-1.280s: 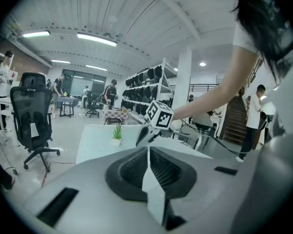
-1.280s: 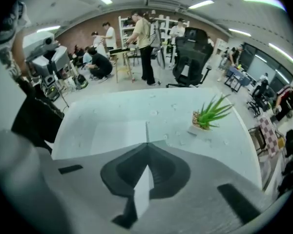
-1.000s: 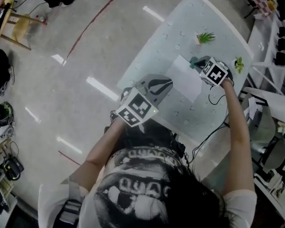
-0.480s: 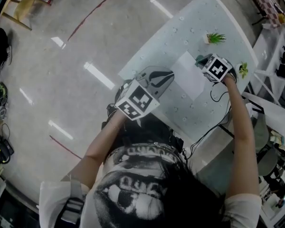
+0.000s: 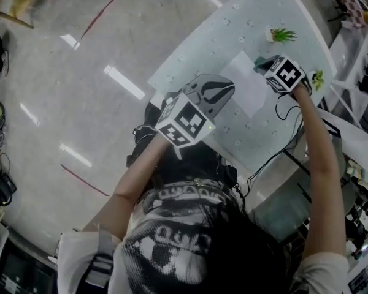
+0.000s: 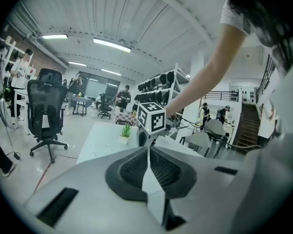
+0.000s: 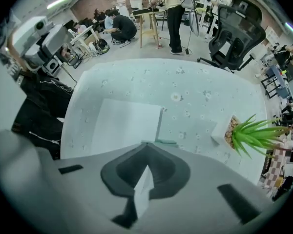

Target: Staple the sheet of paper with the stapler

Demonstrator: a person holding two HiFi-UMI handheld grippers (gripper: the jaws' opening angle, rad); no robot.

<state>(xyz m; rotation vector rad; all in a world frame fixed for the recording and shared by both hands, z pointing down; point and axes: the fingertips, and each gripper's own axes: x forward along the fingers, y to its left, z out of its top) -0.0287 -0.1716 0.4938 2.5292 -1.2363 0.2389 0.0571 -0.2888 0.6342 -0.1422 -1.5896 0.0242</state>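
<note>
A white sheet of paper (image 5: 248,91) lies flat on the pale table (image 5: 202,41). At its far right edge sits a teal stapler (image 5: 261,63), seen in the right gripper view as a teal strip (image 7: 162,142) just past the jaw tips. My right gripper (image 5: 271,68) points straight down over the stapler, jaws shut with nothing between them (image 7: 147,146); whether it touches the stapler I cannot tell. My left gripper (image 5: 223,90) hovers near the paper's left edge, also shut and empty (image 6: 148,148). The paper (image 7: 125,123) spreads to the left of the stapler.
A small potted green plant (image 5: 281,35) stands at the table's far side (image 7: 254,131). A second plant (image 5: 319,78) sits by the right edge. A black cable (image 5: 276,139) hangs off the table's near right side. Office chairs and people are around the room.
The head view has swung a little. Both grippers keep their places relative to the paper and stapler.
</note>
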